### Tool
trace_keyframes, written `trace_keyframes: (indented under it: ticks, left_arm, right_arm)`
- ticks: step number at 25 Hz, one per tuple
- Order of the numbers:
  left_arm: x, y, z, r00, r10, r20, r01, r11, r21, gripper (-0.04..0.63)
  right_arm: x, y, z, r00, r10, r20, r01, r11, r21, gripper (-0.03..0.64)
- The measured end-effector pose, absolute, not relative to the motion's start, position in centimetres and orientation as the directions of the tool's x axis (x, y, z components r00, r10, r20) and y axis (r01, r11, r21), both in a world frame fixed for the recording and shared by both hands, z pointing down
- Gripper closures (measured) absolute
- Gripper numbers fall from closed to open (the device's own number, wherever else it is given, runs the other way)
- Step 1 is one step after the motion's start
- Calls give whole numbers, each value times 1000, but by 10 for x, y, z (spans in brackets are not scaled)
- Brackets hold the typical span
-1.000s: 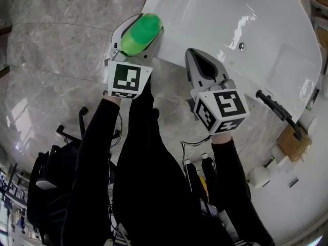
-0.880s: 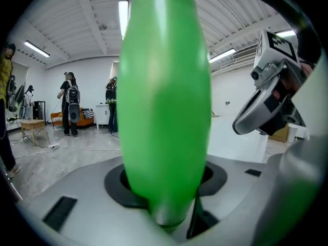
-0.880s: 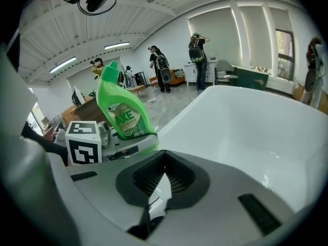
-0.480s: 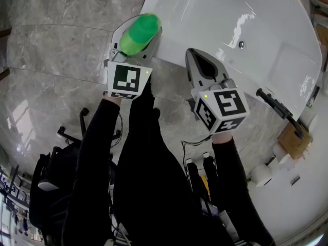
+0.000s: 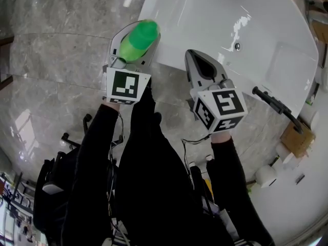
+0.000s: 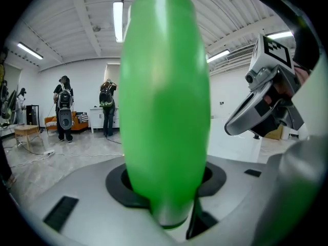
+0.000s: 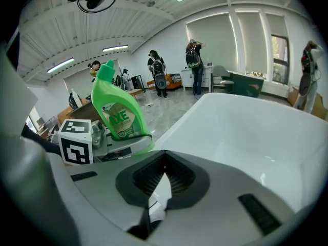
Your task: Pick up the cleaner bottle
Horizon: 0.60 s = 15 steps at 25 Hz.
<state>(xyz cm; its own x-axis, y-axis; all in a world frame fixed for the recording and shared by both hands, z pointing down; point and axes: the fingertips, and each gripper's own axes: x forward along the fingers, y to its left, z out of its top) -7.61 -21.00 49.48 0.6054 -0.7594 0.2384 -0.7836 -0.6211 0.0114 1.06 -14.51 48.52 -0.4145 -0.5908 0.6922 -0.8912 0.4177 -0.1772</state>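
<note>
The green cleaner bottle (image 5: 138,40) stands upright between the jaws of my left gripper (image 5: 139,32), which have just been closing and now press on its sides. It hangs over the corner of the white bathtub (image 5: 246,29). In the left gripper view the bottle (image 6: 164,111) fills the middle. The right gripper view shows its labelled side (image 7: 117,111) at the left. My right gripper (image 5: 193,55) is shut with nothing in it, hovering over the tub's near rim to the right of the bottle.
Grey marble floor (image 5: 51,60) lies left of the tub. A black long-handled tool (image 5: 277,106), a cardboard box (image 5: 294,140) and a white roll (image 5: 266,176) sit at the right. A black chair (image 5: 56,183) stands lower left. People (image 6: 64,106) stand far across the room.
The left gripper's jaws closed onto the green bottle, and gripper and bottle have risen a little. The right gripper has stayed in place.
</note>
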Motion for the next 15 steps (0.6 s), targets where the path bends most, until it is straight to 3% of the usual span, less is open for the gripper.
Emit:
trace_keyframes:
  ticks: [15]
  left_arm:
    - [-31, -214, 406, 711, -676, 195, -690, -723, 10, 396]
  right_arm:
    - [65, -132, 413, -274, -717, 640, -958, 261, -117, 615]
